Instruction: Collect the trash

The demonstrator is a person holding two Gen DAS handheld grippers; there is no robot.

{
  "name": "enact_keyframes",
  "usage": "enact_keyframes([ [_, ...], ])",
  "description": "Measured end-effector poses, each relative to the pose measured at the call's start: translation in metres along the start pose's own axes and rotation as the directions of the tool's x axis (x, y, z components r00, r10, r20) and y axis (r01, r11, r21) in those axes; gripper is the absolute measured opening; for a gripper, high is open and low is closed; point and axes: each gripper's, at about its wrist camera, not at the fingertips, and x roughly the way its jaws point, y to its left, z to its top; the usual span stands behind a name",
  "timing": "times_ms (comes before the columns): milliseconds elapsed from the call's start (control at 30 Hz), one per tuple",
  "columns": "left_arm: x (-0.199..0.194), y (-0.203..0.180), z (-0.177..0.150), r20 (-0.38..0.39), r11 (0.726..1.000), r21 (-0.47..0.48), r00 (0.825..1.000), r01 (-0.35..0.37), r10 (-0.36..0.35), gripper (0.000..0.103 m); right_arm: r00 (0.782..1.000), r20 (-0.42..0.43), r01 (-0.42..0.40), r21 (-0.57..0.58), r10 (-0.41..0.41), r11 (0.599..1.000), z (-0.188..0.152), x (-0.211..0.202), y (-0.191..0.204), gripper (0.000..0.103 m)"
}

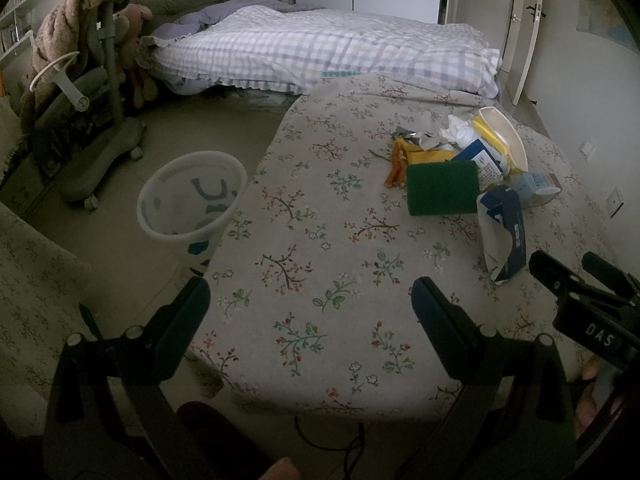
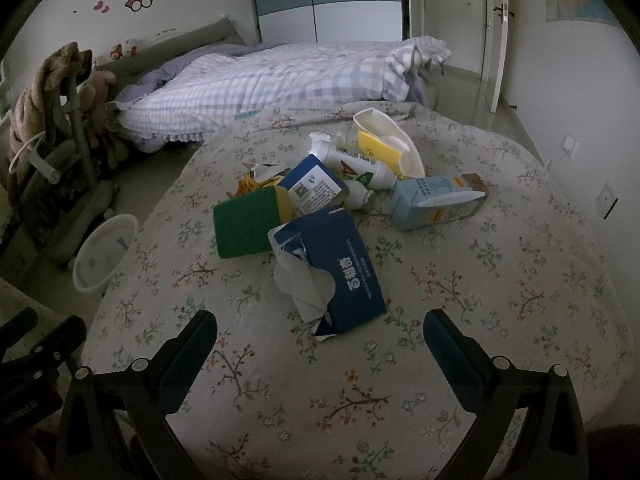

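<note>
Showing bottle (image 2: 352,162) only rightward.

checked quilt (image 1: 320,48) on the bed, grey chair (image 1: 92,120) beside it

The worktop (image 2: 480,300) wears a matt cotton-like cloth with a printed floral pattern. On it, centre frame, the sponge (image 2: 244,226) shows a coarse green scouring face over smooth yellow foam. The torn blue box (image 2: 344,272) is thin card (white inside), slightly glossy; the pale carton (image 2: 432,204) looks like coated paper. The white bottle (image 2: 360,164) is smooth plastic. At left, the bin (image 1: 192,196) is translucent, matt plastic.
</note>
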Motion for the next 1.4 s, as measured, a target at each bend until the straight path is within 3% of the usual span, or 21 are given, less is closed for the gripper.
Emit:
enact_keyframes([
  [967,0.0,0.001,0.003,0.007,1.0,-0.005,1.0,-0.004,0.004,0.1,1.0,-0.006,-0.003,0.008,0.003,1.0,0.001,0.0,-0.001,0.103],
  [1167,-0.002,0.001,0.003,0.023,1.0,-0.003,1.0,-0.013,0.013,0.1,0.999,-0.041,-0.016,-0.01,0.015,1.0,0.005,0.001,-0.001,0.103],
  [1300,-0.002,0.004,0.006,0.028,1.0,-0.013,1.0,0.007,-0.007,0.1,0.989,-0.128,-0.082,-0.042,0.076,0.996,0.016,0.006,-0.001,0.103],
  [1400,-0.002,0.004,0.013,0.034,1.0,-0.01,0.999,0.025,-0.025,0.1,0.986,-0.146,-0.087,-0.066,0.077,0.994,0.03,0.007,-0.005,0.103],
])
